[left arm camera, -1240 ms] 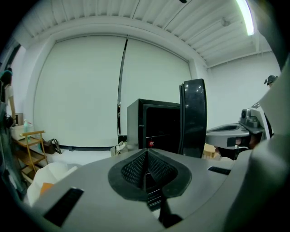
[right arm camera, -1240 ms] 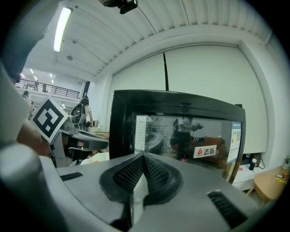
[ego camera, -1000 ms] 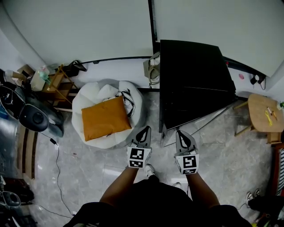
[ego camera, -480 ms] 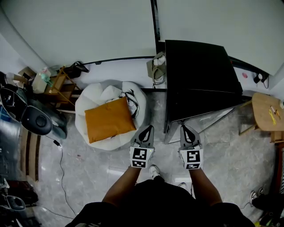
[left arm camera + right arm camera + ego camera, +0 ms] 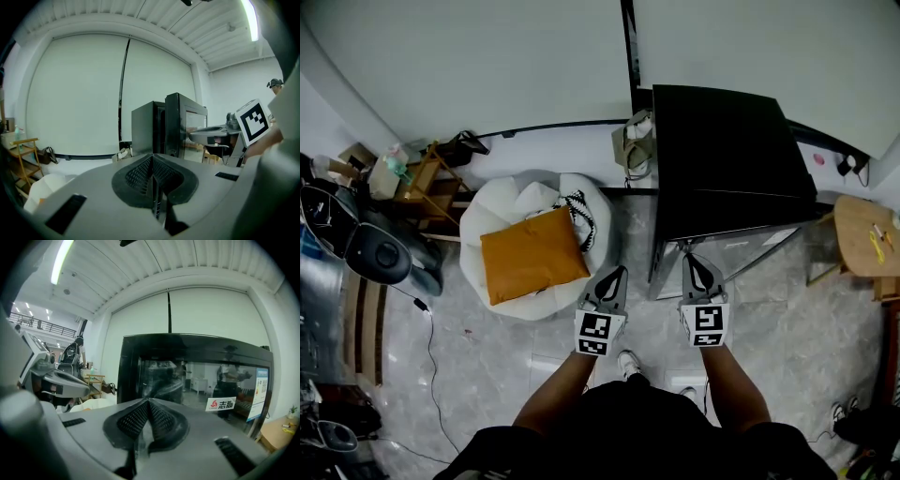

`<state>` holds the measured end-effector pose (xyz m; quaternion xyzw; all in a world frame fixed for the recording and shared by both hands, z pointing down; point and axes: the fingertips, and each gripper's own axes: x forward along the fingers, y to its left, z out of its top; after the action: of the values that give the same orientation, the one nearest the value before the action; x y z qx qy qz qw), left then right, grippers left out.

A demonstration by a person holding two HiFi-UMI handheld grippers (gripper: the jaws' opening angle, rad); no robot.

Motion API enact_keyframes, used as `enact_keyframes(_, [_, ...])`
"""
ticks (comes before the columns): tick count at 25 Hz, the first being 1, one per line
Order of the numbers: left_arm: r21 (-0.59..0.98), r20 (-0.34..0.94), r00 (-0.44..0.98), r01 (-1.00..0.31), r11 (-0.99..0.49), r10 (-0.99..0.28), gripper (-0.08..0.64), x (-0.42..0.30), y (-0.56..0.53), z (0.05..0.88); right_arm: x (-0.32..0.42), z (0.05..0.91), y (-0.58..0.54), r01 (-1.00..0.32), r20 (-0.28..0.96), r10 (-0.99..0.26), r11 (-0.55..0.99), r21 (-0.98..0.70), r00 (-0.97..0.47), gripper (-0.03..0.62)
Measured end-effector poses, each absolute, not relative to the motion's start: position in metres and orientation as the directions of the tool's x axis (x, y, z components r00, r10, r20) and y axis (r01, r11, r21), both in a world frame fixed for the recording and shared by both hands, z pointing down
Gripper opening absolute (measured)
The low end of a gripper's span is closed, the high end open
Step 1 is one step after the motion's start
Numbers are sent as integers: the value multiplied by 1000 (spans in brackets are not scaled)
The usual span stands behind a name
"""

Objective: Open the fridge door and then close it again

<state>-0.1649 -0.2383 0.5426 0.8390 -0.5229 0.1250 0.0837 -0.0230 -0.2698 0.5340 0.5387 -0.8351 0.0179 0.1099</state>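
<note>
Left claw: the left claw has its jaws pressed together with nothing between them. It points ahead and a little downward, level with the fridge's left front corner and apart from it.
Right claw: the right claw also has its jaws together and holds nothing. Its tips sit just in front of the lower part of the fridge's front; whether they touch it cannot be told.
Fridge: the fridge is a black upright cabinet standing against the white wall, directly ahead of the right claw.
Glass door: the glass door fills the right gripper view, reflects the room, and looks shut against the cabinet.
Sticker: a white sticker with a red logo sits low on the glass.
Bag: a pale bag lies on the floor against the fridge's left side, by the wall.
Beanbag: a white beanbag sits left of the left claw, with an orange cushion on top.
Wooden rack: a wooden rack stands further left, near the wall.
Small wooden bench: a small wooden bench stands right of the fridge, with small yellow items on it.
Floor: the grey marbled floor shows a shoe between the forearms.
</note>
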Motion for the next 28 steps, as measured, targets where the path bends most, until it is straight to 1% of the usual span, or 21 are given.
enact_keyframes(4, [13,299,430,-894,-447,-852,21,-164,-239,543,-26,532,-279,-893,185,-898,426,147,-398,17])
enact_keyframes(8, [17,291,431,-895,-446,-854,21,-167,-244,540,-27,533,-290,-891,180,-900,425,160,-397,18])
enact_keyframes(18, [24,290,427,-898,-439,-857,21,-171,-247,540,-26,537,-319,-926,187,-914,375,46,-361,18])
enact_keyframes(23, [22,284,424,-900,-436,-860,21,-170,-246,538,-25,537,-321,-934,193,-920,355,33,-342,18])
enact_keyframes(26, [20,285,421,-901,-434,-861,21,-172,-243,538,-27,538,-321,-932,205,-915,361,31,-348,18])
enact_keyframes(28, [19,284,419,-902,-432,-862,21,-171,-241,536,-28,536,-319,-926,218,-903,377,-8,-370,18])
